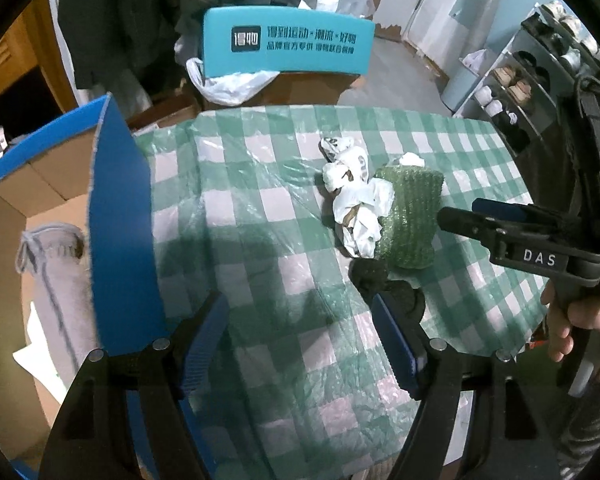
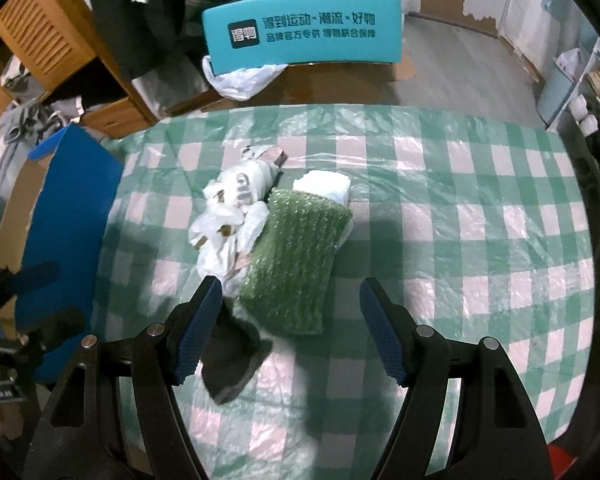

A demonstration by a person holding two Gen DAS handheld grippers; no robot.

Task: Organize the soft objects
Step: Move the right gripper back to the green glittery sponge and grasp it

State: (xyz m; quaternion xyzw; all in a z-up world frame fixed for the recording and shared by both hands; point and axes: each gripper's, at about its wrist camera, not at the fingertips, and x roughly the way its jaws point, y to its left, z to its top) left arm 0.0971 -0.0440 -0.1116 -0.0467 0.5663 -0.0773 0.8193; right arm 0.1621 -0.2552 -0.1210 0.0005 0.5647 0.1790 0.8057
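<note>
Soft objects heaped mid-counter: green bubble-wrap pouch (image 2: 294,258), crumpled white plastic bags (image 2: 230,216), folded white cloth (image 2: 324,186) and dark sock (image 2: 230,356).

Counter (image 2: 480,216) under green-and-white checked cover and clear plastic sheet, filling centre and right of right wrist view.

Blue-edged cardboard box (image 1: 120,216) along left of left wrist view, just beside counter edge, open, with grey fuzzy garment (image 1: 56,276) lying inside at lower left.

Teal signboard (image 2: 302,34) with printed characters at upper centre, beyond counter's far edge, white plastic bag below it.

Green bubble-wrap pouch lying flat at frame centre, touching crumpled white plastic bags on its left and overlapping folded white cloth at its upper end.

Dark sock at lower centre-left, just below pouch, partly behind left finger of right gripper (image 2: 290,330).

Right gripper with jaws apart, nothing clamped, low over counter above near end of pouch and sock.

Left gripper (image 1: 296,342) at lower centre of left wrist view, jaws apart and opening, only checked cover between them.

Hand (image 1: 572,320) at right edge, gripping right gripper's handle.
</note>
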